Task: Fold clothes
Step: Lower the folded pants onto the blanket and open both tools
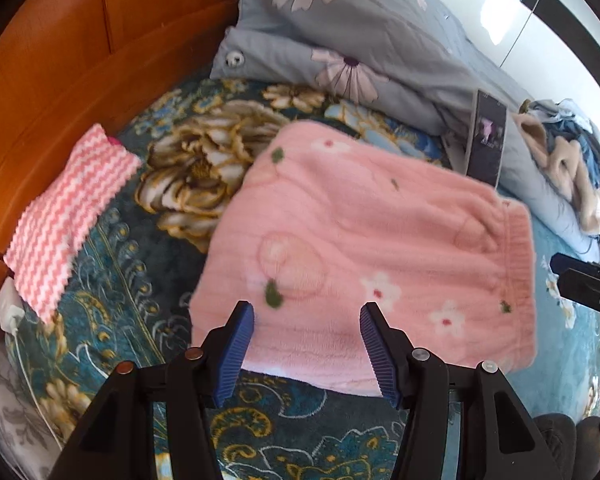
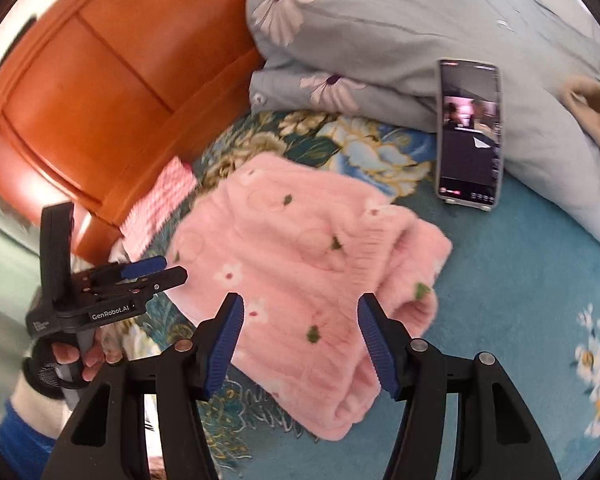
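At the bottom of the left wrist view, the left gripper [image 1: 307, 316] hangs with its blue-padded fingers [image 1: 236, 354] spread wide and nothing between them, poised just above the near edge of a folded pink fleece garment [image 1: 364, 248]. The right gripper [image 2: 301, 308] fills the bottom of its own view in the same way, jaws wide apart and empty, over the near side of that garment [image 2: 300, 276], which lies bundled at mid-frame with small white flowers and green specks on it. The garment rests on a teal floral blanket [image 1: 140, 240] covering the bed. At the lower left of the right wrist view a person's hand [image 2: 86, 356] grips the handle of the left gripper. Left of the garment, a folded pink-and-white zigzag cloth [image 1: 66, 220] lies beside the orange wooden headboard [image 1: 60, 60]. Farther back, at upper right, a phone [image 2: 469, 132] stands propped with its screen lit against a heaped grey-blue daisy quilt [image 2: 380, 32]. A loose pile of beige and blue clothes [image 1: 572, 168] sits at the far right edge.
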The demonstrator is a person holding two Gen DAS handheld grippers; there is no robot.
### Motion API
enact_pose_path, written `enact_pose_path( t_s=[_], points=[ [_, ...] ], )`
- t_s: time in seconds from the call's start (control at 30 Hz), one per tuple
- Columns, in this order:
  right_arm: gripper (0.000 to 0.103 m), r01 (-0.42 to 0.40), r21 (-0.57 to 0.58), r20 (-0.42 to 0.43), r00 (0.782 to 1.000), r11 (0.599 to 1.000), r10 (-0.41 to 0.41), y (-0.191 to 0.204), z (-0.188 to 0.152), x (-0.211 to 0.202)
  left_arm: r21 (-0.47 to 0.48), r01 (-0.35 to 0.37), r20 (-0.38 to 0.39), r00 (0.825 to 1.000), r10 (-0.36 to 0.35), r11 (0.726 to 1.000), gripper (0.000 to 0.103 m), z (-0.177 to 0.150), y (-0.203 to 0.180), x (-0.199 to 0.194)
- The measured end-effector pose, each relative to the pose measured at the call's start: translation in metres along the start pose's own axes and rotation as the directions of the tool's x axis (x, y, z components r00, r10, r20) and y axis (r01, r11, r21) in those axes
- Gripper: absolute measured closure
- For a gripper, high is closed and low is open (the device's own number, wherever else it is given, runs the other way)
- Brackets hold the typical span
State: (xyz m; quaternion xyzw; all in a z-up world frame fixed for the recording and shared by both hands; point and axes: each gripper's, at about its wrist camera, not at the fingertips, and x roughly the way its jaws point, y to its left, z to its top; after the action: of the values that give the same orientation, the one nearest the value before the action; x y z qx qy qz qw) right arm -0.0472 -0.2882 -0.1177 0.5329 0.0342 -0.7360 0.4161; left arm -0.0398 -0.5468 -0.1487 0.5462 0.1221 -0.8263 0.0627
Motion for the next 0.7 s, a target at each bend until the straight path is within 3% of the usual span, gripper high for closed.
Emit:
enact_pose_path(
  t_s=[0.13,0.33,0.7],
  points=[
    [0.042,0.057,0.001,-0.059,0.997,0.998,-0.057,-0.006,-0.007,0.030,-0.024,0.013,-0.012,1.000,-0.013,1.000,0.043,-0.006,0.003,0.012],
    [0.042,0.077,0.089,-0.128,0.990,0.993,-0.066,-0.032,-0.019,0.055,-0.051,0.024,-0.029,0.999,-0.026,0.998,0.041,-0.011,0.006,0.032],
    [0.042,0.087,0.105,-0.075,0.994,0.991,-0.080,-0.008,-0.037,0.023,-0.052,-0.005,0.050,0.999,0.007,0.999,0.039,-0.035,-0.002,0.004]
  ],
)
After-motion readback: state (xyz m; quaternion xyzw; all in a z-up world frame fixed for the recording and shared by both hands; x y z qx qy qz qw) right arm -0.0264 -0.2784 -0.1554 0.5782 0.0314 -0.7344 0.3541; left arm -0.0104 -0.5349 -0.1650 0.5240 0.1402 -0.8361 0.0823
